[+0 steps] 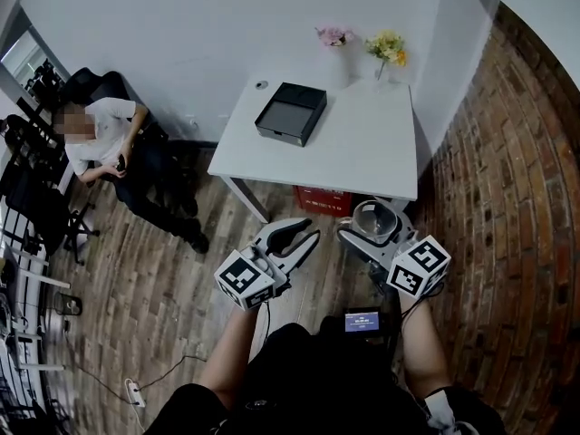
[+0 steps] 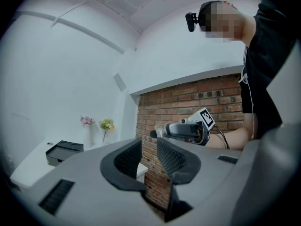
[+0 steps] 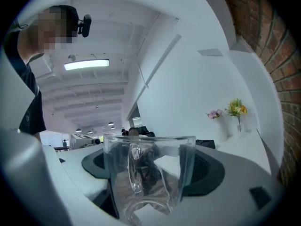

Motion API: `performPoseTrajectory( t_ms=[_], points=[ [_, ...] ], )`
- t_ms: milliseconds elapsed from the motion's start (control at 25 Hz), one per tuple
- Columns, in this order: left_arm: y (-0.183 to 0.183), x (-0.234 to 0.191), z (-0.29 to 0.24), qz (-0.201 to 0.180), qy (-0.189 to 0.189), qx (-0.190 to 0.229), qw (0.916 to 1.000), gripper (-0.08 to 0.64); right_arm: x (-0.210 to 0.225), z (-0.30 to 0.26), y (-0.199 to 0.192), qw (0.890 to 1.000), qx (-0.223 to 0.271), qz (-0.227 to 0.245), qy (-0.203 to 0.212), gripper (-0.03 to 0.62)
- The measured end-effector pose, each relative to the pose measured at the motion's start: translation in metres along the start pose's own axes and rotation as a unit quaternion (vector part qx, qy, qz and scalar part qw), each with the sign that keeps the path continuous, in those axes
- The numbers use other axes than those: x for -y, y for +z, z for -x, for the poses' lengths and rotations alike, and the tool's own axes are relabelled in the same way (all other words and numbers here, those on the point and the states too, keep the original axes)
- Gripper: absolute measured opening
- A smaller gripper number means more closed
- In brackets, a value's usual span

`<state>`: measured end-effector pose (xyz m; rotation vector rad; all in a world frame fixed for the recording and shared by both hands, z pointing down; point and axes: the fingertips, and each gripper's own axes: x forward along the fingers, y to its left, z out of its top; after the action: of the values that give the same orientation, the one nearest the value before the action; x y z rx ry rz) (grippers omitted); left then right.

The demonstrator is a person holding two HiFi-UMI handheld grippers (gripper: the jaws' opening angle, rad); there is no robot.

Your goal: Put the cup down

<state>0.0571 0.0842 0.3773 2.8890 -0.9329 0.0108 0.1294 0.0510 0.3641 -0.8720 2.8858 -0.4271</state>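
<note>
A clear glass cup with a handle sits upright between my right gripper's jaws, which are shut on it. In the head view that cup hangs in the air just off the near edge of the white table, held by the right gripper. My left gripper is beside it to the left, over the wooden floor, jaws slightly apart with nothing between them. In the left gripper view the left gripper has empty jaws, and beyond them the right gripper shows against a brick wall.
On the table lie a black tray, a small round object and two vases of flowers at the back. A red box stands under the table. A brick wall runs along the right. A person sits at left.
</note>
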Motion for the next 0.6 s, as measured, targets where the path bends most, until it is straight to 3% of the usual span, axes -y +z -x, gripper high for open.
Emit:
performPoseTrajectory(
  t_ms=[320,600],
  points=[
    [-0.003,-0.025,0.007,0.007,0.035,0.003,0.9994,0.092,0.008,-0.017,-0.003,1.0,-0.002,-0.006,0.008,0.426],
    [-0.015,-0.052,0.004,0.007,0.02,-0.003,0.9998,0.094,0.023,-0.036,-0.011,1.0,-0.008,-0.007,-0.003,0.426]
  ],
)
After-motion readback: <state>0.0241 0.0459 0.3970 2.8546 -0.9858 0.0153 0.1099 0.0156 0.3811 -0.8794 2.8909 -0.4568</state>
